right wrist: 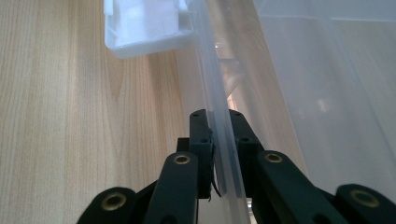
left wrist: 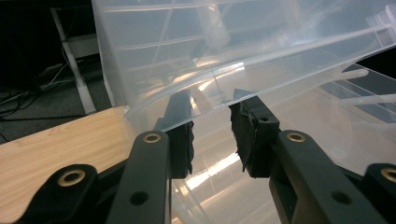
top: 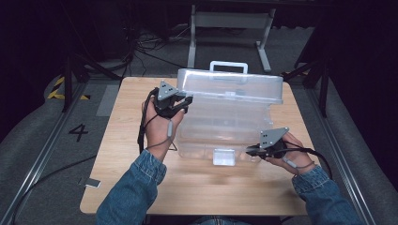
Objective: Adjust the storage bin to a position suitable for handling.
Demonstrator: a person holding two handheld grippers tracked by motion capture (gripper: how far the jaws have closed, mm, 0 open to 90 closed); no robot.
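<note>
A clear plastic storage box [top: 225,126] sits near the middle of the wooden bench [top: 126,187], and its lid [top: 230,86], with a white carry handle [top: 228,65] at twelve o'clock, is lifted and tilted above the tub, so the work looks like opening or closing the box. At about four o'clock from the box's centre, the right hand-held gripper [top: 251,151] is clamped on the rim of the tub [right wrist: 224,154]; in the right gripper view the thin clear edge runs straight up between the two black jaws, which pinch it from both sides. I take that hold as an anchor, keeping the light tub from sliding or tipping while the lid moves. A white latch [top: 223,156] hangs at six o'clock on the front wall, just beside that grip. At about nine o'clock the left hand-held gripper [top: 187,101] is up at the lid's left end. In the left gripper view its jaws stand apart, with the lid's curved edge [left wrist: 210,100] crossing just beyond the pads [left wrist: 247,135]; they do not press on it, so this one is open, apparently placed to take or steady the lid.
</note>
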